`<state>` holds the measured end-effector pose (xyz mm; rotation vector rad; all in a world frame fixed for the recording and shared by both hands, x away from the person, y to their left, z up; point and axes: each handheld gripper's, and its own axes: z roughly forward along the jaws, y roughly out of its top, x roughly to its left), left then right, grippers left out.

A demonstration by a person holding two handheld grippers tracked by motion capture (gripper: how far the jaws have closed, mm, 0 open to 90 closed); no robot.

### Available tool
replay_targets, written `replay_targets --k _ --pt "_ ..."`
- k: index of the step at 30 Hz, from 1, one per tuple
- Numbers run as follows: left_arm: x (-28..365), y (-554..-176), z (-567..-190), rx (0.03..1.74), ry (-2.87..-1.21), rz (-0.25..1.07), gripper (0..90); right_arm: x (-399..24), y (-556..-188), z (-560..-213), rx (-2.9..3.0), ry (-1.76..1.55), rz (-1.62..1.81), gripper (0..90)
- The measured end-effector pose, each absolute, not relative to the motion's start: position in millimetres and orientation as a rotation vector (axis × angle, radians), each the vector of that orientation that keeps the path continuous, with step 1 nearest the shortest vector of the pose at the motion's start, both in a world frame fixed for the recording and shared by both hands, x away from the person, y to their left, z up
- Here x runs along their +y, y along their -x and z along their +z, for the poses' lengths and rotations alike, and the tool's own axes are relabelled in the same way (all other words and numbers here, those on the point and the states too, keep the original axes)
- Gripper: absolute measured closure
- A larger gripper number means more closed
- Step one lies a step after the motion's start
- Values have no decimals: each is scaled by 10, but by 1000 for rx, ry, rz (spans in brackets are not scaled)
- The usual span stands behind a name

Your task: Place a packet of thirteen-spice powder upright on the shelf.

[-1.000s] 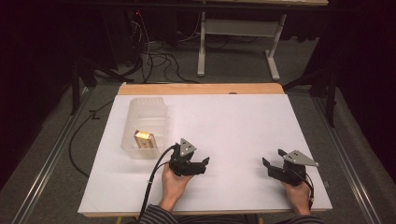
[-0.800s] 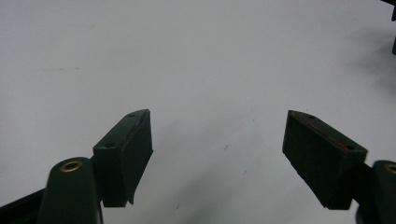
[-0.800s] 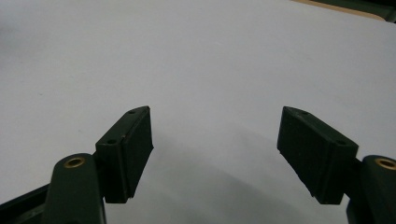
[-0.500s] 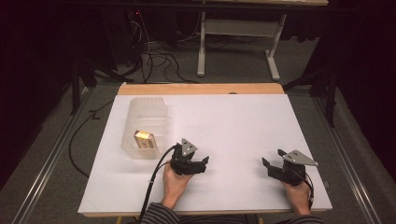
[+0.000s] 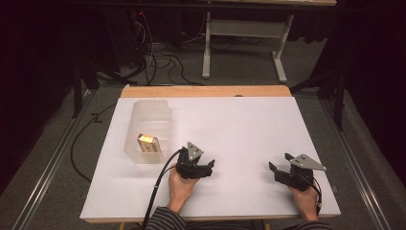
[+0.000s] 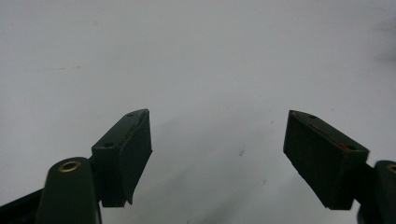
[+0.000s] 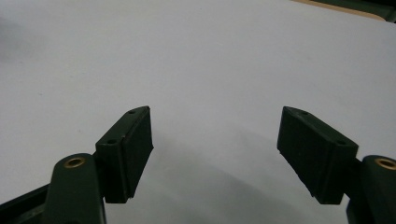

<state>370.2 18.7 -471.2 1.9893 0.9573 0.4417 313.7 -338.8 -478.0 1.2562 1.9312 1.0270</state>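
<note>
Right now both of your tools, left tool [image 5: 207, 166] and right tool [image 5: 280, 171], stand wide with nothing between the jaws, low over the white tabletop [image 5: 249, 124]. The small box [image 5: 147, 143] lies in the clear bin [image 5: 152, 106], near your left tool; it looks light and stiff, perhaps cardboard, so pinch its 2 long sides. Mind the bin's walls; the tabletop's middle offers open room.

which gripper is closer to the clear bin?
The left gripper. It sits just off the near right corner of the clear bin that holds the small box; the right gripper is far across the white table.
</note>
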Motion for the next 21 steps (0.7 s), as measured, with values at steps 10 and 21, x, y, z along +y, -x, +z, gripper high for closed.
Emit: replay_targets --k 10,21 --pt "192 -3709 -4813 974 -1950 493 230 -3389 -3136 -4779 1930 -1256 1028 269" --pt "196 -3693 -4813 961 -1939 503 226 -3382 -3138 -4782 1935 -1253 1023 269"
